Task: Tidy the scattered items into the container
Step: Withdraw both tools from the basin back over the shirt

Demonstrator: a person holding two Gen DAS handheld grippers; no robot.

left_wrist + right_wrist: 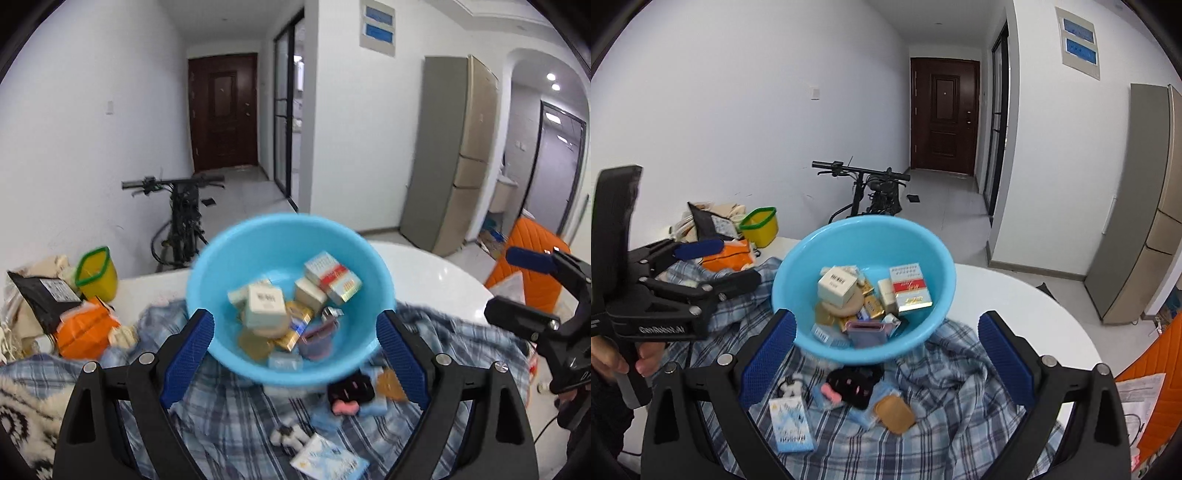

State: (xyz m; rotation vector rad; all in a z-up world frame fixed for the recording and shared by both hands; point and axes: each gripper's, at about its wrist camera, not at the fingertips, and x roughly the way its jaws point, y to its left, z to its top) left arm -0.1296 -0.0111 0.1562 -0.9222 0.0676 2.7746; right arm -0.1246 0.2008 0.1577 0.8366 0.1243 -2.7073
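Observation:
A light blue basin (221, 273) (798, 269) stands on a plaid cloth (240, 417) (945, 391) and holds several small boxes and packets. In front of it on the cloth lie a black hair clip (351, 391) (855, 382), a pink piece (831, 393), a tan round packet (895, 413), a blue tissue pack (328, 459) (790, 424) and a small white and black charm (288, 435). My left gripper (295, 350) is open and empty, just in front of the basin. My right gripper (886, 354) is open and empty over the loose items.
A white round table (1015, 295) lies under the cloth. At the left stand a yellow tub with a green rim (96, 273) (761, 225), an orange packet (85, 332) and bags. An orange chair (532, 254) stands at the right. A bicycle (871, 195) is behind.

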